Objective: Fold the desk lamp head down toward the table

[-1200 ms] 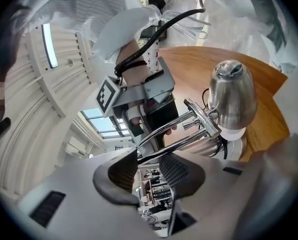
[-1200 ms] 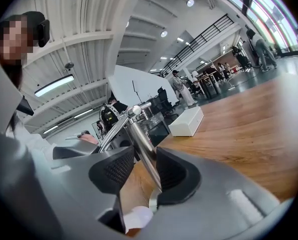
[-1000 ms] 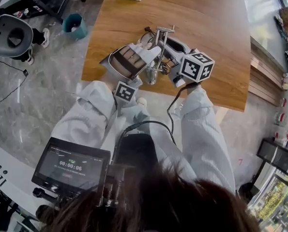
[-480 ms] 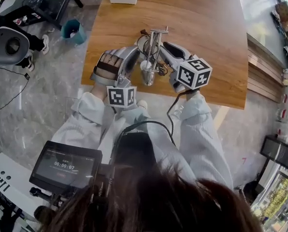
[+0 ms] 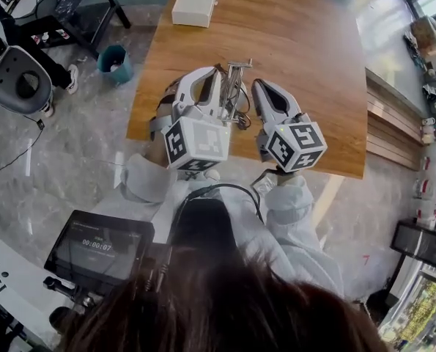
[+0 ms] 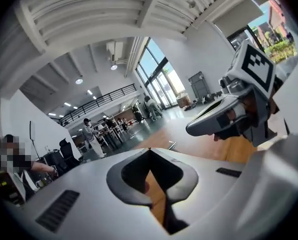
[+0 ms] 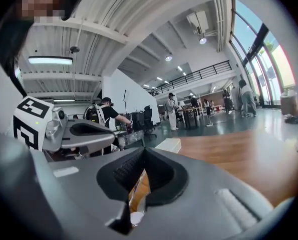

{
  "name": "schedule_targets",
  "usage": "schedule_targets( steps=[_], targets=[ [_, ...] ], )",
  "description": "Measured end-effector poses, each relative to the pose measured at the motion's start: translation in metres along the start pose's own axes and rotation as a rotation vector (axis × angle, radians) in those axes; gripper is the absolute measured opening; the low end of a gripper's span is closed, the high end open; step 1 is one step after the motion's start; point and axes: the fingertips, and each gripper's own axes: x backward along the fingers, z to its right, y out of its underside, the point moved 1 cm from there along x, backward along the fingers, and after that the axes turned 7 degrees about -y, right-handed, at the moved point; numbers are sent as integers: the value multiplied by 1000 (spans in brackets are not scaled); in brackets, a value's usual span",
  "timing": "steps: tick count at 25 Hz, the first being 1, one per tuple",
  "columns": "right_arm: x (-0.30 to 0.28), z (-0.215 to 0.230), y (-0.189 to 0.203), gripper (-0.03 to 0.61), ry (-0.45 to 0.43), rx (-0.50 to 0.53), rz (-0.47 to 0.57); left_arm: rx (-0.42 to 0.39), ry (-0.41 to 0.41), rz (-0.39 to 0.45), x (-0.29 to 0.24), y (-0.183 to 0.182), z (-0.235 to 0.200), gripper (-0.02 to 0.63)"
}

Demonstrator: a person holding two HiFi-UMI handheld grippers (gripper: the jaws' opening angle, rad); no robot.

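Observation:
A slim metal desk lamp (image 5: 236, 75) stands near the wooden table's (image 5: 313, 42) front edge, its T-shaped top showing between my two grippers. The rest of the lamp is hidden behind the left gripper's body. My left gripper (image 5: 212, 72) hangs just left of the lamp, shut, with nothing in its jaws (image 6: 149, 151). My right gripper (image 5: 259, 86) hangs just right of it, also shut and empty (image 7: 144, 151). Both point nearly level over the table. Each gripper view shows the other gripper (image 6: 224, 119) (image 7: 83, 131) alongside.
A white box (image 5: 196, 0) lies at the table's far left corner. On the floor to the left are a teal bin (image 5: 115, 57) and a grey chair (image 5: 20, 75). A monitor (image 5: 104, 248) sits low at the left.
Both grippers have lifted up off the lamp and their jaws have gone from open to shut. The left one has rolled so its marker cube faces up. The lamp's shade is now hidden.

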Motion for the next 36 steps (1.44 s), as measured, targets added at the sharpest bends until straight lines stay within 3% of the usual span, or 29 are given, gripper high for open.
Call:
schedule_targets(
  steps=[4,6,36],
  targets=[
    [12,-11,-31,2,48,40,69,175,30,-6,0,-16,-5,3],
    [15,-18,-39,2,56,47,84,217,37,-21,1,-17,-6,3],
    [15,-25,-33,0,65,5,70,253,5,-13,7,-19,-18,3]
  ],
)
